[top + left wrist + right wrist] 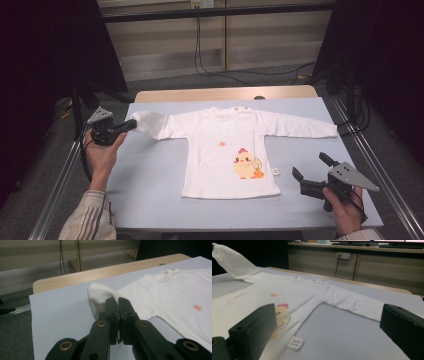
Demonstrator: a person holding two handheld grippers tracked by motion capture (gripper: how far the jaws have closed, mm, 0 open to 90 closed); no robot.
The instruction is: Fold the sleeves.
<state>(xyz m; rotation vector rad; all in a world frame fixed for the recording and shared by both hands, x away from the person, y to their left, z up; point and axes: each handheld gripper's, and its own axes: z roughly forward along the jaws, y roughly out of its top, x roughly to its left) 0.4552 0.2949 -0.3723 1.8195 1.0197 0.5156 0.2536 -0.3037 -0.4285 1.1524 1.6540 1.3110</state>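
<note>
- One sleeve (150, 124) of the white shirt (230, 150) is pinched and lifted by the clenched left fingers (118, 305).
- Right fingers (312, 166) stand released, just right of the hem.
- Folding looks barely begun: body and far sleeve lie flat on the counter (150, 180).

Room dim, corners of the high view near black. Overhead light falls on the blue-grey table (150, 170), even, with soft shadows. White shirt (225, 150) is brightest, near glare, its weave washed out. Gripper views: close black jaws are soft and blurred, background mildly soft, slight grain.
</note>
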